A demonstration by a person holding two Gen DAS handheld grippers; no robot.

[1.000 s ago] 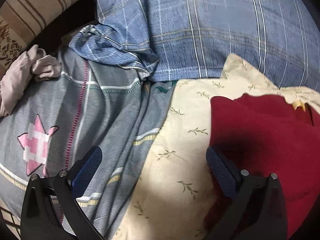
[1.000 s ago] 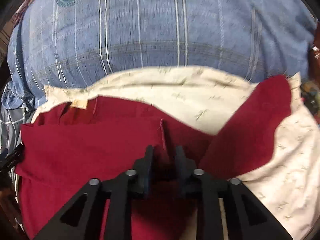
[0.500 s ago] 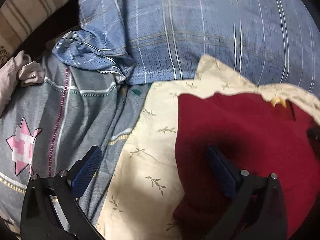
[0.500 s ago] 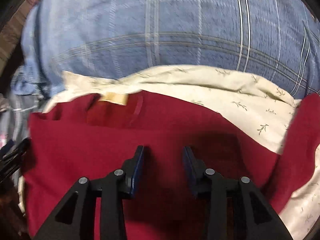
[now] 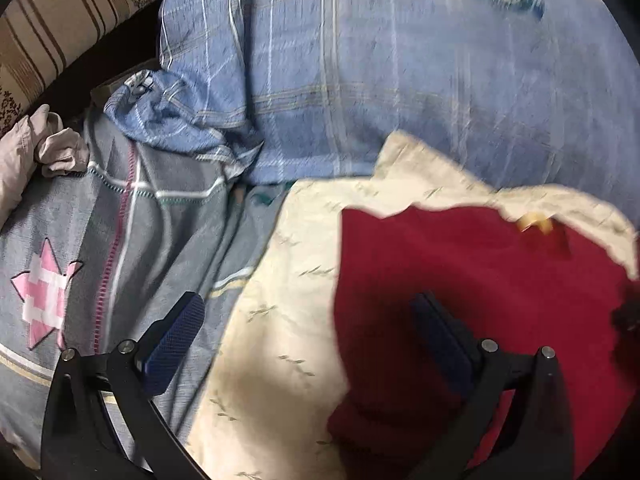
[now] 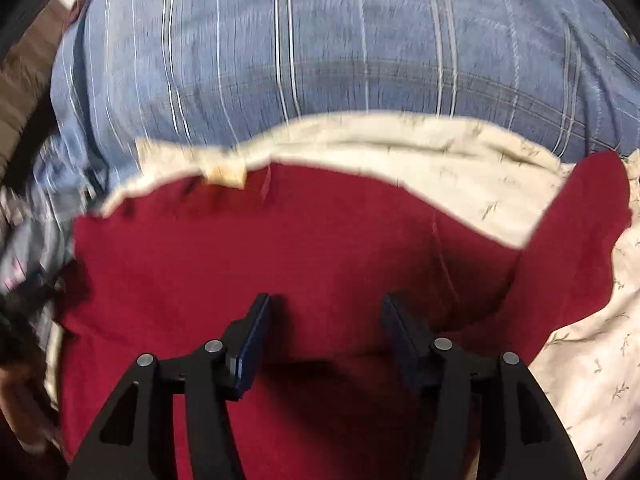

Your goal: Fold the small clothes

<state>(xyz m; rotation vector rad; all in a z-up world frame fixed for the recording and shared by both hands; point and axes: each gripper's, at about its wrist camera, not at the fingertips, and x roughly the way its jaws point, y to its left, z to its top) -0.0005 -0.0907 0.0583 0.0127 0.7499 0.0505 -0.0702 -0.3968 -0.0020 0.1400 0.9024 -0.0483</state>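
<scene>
A dark red garment [image 6: 280,272] with a tan neck label [image 6: 226,174] lies spread on a cream leaf-print cloth [image 6: 460,160]. One red flap [image 6: 580,220] sticks out to the right. My right gripper [image 6: 324,320] hovers over the garment's middle, its jaws opening, with nothing pinched between them. In the left wrist view the same red garment [image 5: 460,280] fills the lower right on the cream cloth [image 5: 280,340]. My left gripper [image 5: 308,320] stands wide open over the garment's left edge, one pad over the grey bedding and one over the red cloth.
A blue plaid pillow [image 5: 380,80] lies behind the cream cloth. Grey bedding with a pink star [image 5: 44,300] spreads to the left, with a crumpled pale cloth [image 5: 36,152] at its far edge. A striped headboard [image 5: 60,12] stands at the back left.
My right gripper let go of the pinched red fold and its jaws spread apart. The left gripper's view swung a little, first right and then back left; its jaws stayed wide.
</scene>
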